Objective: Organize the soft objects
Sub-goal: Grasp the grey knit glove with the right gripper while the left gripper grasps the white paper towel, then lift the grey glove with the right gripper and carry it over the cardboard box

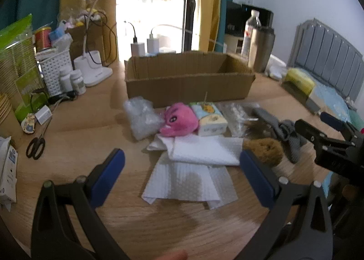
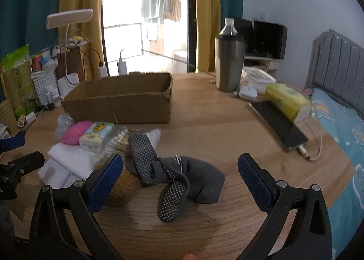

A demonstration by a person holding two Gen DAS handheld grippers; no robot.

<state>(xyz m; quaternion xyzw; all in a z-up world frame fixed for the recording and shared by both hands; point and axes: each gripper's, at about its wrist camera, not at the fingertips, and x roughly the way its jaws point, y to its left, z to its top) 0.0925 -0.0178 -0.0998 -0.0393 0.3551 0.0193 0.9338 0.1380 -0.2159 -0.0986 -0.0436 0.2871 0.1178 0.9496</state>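
Note:
An open cardboard box point(image 1: 188, 82) point(image 2: 118, 103) stands at the back of the wooden table. In front of it lie a bubble-wrap bag point(image 1: 142, 120), a pink plush toy point(image 1: 178, 122) point(image 2: 76, 133), a tissue pack point(image 1: 209, 117) point(image 2: 95, 137), white folded cloths point(image 1: 200, 153) point(image 2: 68, 160), a brown furry piece point(image 1: 264, 149) point(image 2: 124, 188) and grey dotted socks point(image 2: 177, 178) point(image 1: 286, 133). My left gripper point(image 1: 182, 175) is open above the white cloths. My right gripper point(image 2: 180, 177) is open around the socks, just above them; it also shows in the left wrist view point(image 1: 318, 130).
Left edge: white basket point(image 1: 55, 71), pill bottles point(image 1: 72, 81), desk lamp point(image 1: 95, 71), scissors point(image 1: 36, 144), chargers point(image 1: 144, 47). Right: steel tumbler point(image 2: 229, 66), water bottle point(image 1: 250, 30), yellow tissue pack point(image 2: 286, 100), phone on cable point(image 2: 279, 128). A bed point(image 2: 341, 123) lies beyond the right edge.

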